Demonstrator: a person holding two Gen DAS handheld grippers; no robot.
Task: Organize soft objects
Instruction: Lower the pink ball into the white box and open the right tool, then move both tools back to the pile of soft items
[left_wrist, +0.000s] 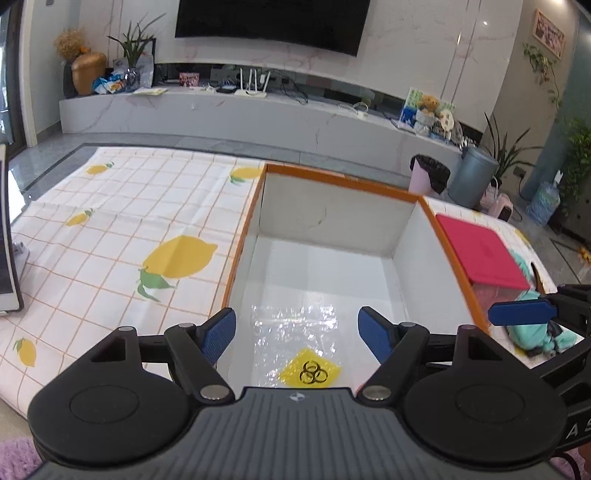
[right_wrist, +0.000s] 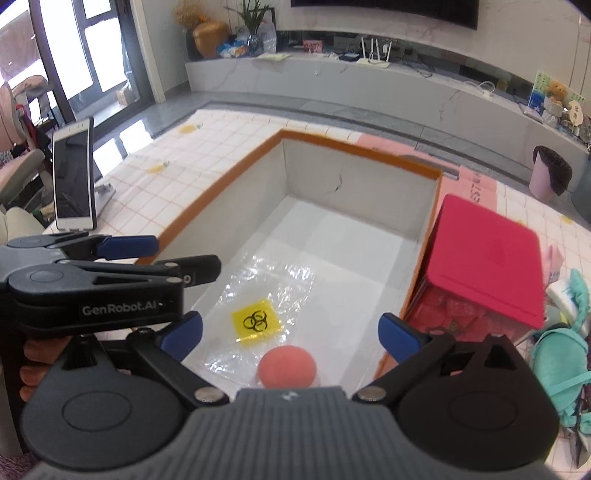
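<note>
Left wrist view: a table is covered by a white cloth (left_wrist: 110, 229) gridded in orange and printed with lemons, creased along its folds. A grey marble-veined ledge (left_wrist: 221, 110) and a dark wall screen (left_wrist: 269, 22) are seen behind it. On the cloth stands an open box (left_wrist: 332, 218), rectangular, orange-rimmed, with matt white walls. A crinkled clear plastic bag (left_wrist: 291, 332) with a yellow label lies on its floor. The left gripper (left_wrist: 299, 336) is held wide over the box, nothing between its blue pads. In the right wrist view a soft, round pink ball (right_wrist: 287, 367) rests on the bag. The right gripper (right_wrist: 291, 338) stands wide above the ball, apart from it. A red-lidded container (right_wrist: 487, 254) adjoins the box.
</note>
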